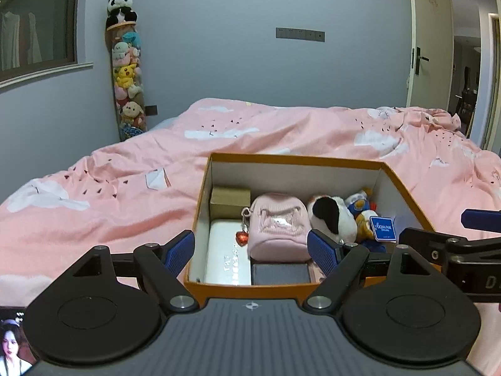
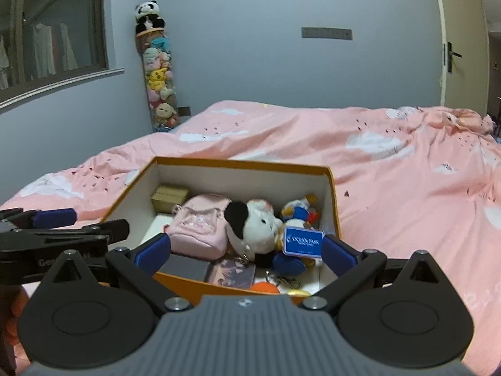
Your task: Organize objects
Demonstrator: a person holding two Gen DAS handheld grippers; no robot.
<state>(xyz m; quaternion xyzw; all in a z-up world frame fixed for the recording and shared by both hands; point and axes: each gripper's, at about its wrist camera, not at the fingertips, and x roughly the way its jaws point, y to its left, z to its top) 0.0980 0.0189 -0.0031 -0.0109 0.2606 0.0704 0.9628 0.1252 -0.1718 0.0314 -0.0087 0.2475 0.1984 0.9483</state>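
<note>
An orange box (image 1: 294, 159) with white walls lies on the pink bed. Inside it are a pink mini backpack (image 1: 278, 228), a white-and-black plush (image 1: 332, 216), a duck plush (image 1: 360, 202) with a blue tag (image 1: 382, 227), a small brown carton (image 1: 230, 202), a flat white case (image 1: 225, 257) and a dark grey case (image 1: 280, 274). My left gripper (image 1: 250, 249) hangs open over the box's near left end, holding nothing. My right gripper (image 2: 247, 252) is open and empty above the near right end of the box (image 2: 241, 164), with the plush (image 2: 253, 219) and backpack (image 2: 200, 228) just ahead.
The pink quilt (image 1: 281, 125) spreads around the box. A tall clear tube of plush toys (image 1: 126, 72) stands in the far corner, topped by a panda. A door (image 1: 419, 59) is at the right. A lit phone screen (image 1: 12, 341) lies at the lower left.
</note>
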